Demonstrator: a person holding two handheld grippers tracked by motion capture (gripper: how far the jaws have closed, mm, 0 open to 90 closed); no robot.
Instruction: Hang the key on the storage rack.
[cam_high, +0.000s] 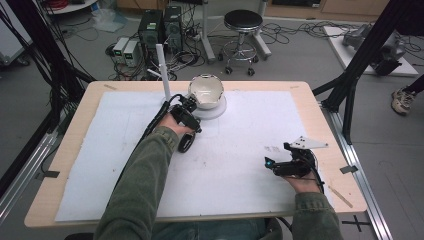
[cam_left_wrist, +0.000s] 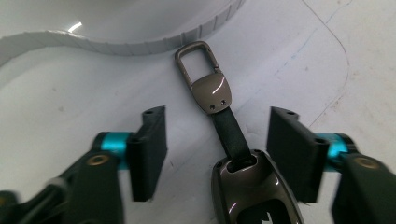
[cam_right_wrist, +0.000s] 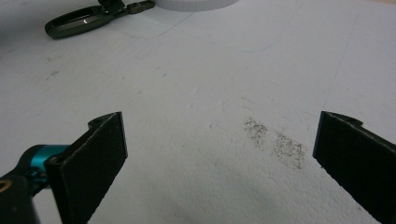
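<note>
A dark metal key fob (cam_left_wrist: 252, 191) lies on the white mat, its black strap (cam_left_wrist: 229, 135) leading to a snap clip (cam_left_wrist: 198, 58) that points at the white round base (cam_left_wrist: 116, 44). My left gripper (cam_left_wrist: 217, 114) hovers open over it, one jaw on each side of the strap and neither touching. From the high view the left gripper (cam_high: 191, 114) is just in front of the base (cam_high: 216, 111), with the fob (cam_high: 185, 143) under the wrist. My right gripper (cam_high: 277, 155) rests open at the mat's right. The right gripper (cam_right_wrist: 219, 116) holds nothing, and the fob (cam_right_wrist: 79, 23) lies far off.
A shiny metal bowl (cam_high: 206, 90) sits upside down on the white base. A white upright post (cam_high: 163, 75) stands just left of it. The white mat (cam_high: 240, 135) covers most of the wooden table (cam_high: 65, 150). A grey smudge (cam_right_wrist: 275, 142) marks the mat.
</note>
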